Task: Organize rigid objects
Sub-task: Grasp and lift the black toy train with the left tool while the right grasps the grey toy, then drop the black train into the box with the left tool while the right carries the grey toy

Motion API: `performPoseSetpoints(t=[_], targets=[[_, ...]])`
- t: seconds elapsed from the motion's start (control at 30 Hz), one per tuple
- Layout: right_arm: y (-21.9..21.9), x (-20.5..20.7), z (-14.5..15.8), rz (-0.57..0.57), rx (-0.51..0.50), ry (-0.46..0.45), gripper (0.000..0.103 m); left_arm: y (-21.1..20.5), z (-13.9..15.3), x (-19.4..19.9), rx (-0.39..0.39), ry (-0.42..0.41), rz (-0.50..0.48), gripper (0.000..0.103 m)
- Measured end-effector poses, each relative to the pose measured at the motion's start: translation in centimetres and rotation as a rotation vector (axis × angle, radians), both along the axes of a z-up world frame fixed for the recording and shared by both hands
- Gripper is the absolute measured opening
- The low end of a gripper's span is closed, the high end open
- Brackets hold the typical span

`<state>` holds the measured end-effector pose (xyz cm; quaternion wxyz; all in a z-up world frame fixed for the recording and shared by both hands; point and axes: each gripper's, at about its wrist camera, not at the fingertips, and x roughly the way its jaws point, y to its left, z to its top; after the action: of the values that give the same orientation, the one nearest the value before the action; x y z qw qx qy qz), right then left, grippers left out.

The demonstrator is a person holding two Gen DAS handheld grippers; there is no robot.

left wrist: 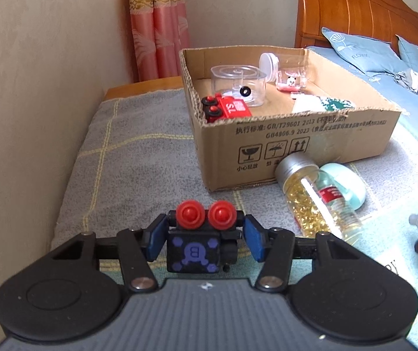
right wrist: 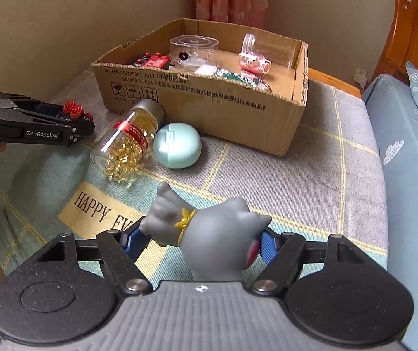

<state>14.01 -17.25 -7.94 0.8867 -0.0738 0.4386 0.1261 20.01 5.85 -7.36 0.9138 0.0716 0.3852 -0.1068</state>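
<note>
My left gripper (left wrist: pixel 198 238) is shut on a black toy car with red wheels (left wrist: pixel 197 242), held above the grey blanket short of the cardboard box (left wrist: pixel 296 143); it also shows in the right wrist view (right wrist: pixel 76 114). My right gripper (right wrist: pixel 200 241) is shut on a grey cat figurine (right wrist: pixel 209 234) with a yellow bow. The box (right wrist: pixel 209 99) holds a red toy train (left wrist: pixel 228 108), a clear square container (left wrist: pixel 238 84) and a clear jar with a pink toy (right wrist: pixel 252 61).
A bottle of gold capsules (right wrist: pixel 124 143) and a mint-green round case (right wrist: pixel 176 144) lie on the blanket against the box front. A wall runs along the left, a bed with blue pillows (left wrist: pixel 361 52) on the right.
</note>
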Motion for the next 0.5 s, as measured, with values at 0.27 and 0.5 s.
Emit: performPoseSetpoints(t=[0.27, 0.5], targets=[[-0.9, 3.0, 5.2, 0.055, 0.006, -0.146, 0.078, -1.2, 4.5, -0.6, 0.002, -0.053, -0.043, 0.055], [-2.1, 6.7, 8.2, 0.048, 0.019, -0.223, 0.078, -3.7, 8.6, 0.1, 0.011, -0.136, -0.122, 0.055]])
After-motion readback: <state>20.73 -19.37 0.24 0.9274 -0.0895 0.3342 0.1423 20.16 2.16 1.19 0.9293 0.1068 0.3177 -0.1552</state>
